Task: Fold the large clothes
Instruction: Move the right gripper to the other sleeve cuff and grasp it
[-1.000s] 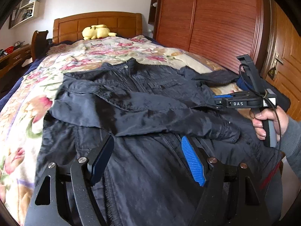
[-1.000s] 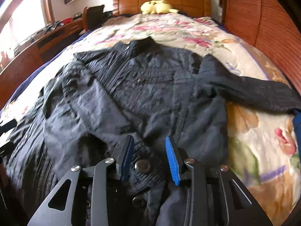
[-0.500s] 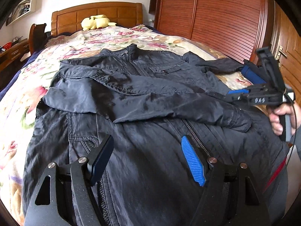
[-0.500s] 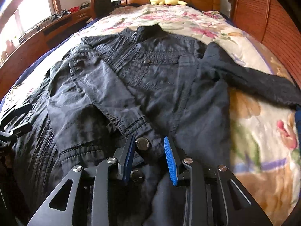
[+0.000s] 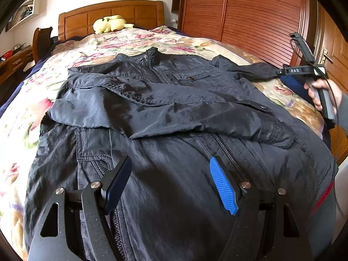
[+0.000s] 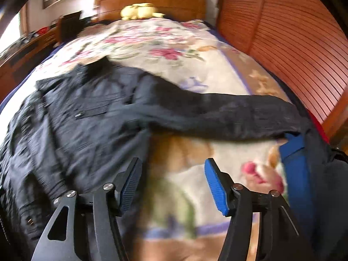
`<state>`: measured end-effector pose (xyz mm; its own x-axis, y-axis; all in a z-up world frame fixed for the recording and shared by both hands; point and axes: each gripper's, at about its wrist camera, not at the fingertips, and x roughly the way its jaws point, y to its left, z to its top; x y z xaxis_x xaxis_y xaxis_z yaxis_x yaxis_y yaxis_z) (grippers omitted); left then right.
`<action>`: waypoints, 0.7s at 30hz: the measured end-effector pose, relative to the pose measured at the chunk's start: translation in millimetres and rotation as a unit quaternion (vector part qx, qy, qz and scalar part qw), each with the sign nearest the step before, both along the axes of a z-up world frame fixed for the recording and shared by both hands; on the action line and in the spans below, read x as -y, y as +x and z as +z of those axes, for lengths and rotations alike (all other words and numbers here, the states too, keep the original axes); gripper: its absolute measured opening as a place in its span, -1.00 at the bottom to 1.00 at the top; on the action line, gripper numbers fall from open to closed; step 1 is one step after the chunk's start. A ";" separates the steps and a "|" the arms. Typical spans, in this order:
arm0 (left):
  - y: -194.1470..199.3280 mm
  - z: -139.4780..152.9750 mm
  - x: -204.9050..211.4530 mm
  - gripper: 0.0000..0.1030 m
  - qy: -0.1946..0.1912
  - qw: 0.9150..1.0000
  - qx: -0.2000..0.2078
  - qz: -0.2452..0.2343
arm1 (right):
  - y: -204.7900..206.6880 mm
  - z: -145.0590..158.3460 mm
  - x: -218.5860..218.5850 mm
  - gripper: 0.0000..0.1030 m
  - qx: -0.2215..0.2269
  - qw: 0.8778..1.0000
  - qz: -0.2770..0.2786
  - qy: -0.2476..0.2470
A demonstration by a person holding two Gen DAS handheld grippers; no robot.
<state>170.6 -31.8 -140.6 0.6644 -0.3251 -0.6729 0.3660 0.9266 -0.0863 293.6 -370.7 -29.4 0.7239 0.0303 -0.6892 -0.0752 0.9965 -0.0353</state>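
A dark navy jacket [image 5: 165,108] lies front up on the floral bedspread [image 5: 139,41], its left sleeve folded across the chest. Its right sleeve [image 6: 228,115] stretches out sideways over the bedspread [image 6: 174,50] in the right wrist view. My left gripper [image 5: 169,180] is open and empty, hovering over the jacket's lower front by the zipper. My right gripper [image 6: 174,180] is open and empty over the bare bedspread, just in front of the outstretched sleeve. It also shows at the right edge of the left wrist view [image 5: 304,71], held in a hand.
A wooden headboard [image 5: 111,15] with a yellow plush toy [image 5: 108,22] stands at the far end. A slatted wooden wardrobe [image 5: 250,17] runs along the right side. A desk and chair [image 5: 41,41] stand to the left. A blue item [image 6: 295,163] lies near the sleeve end.
My right gripper let go of the folded sleeve's cuff, opened wide and swung right toward the outstretched sleeve. My left gripper stayed open and drew back slightly.
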 end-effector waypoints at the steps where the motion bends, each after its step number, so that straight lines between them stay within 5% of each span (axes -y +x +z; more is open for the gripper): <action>1: 0.2 -0.3 0.2 0.46 0.001 1.000 0.000 0.000 | 5.6 -1.1 4.9 0.29 -0.002 1.000 -0.009 0.004; 10: 1.6 -2.4 1.4 0.46 0.004 1.000 -0.005 -0.001 | 60.0 -16.3 38.5 0.34 -0.025 0.994 -0.073 0.071; 21: 2.6 -3.5 1.3 0.46 0.001 1.000 -0.010 -0.005 | 115.1 -40.8 59.6 0.50 -0.051 0.986 -0.137 0.082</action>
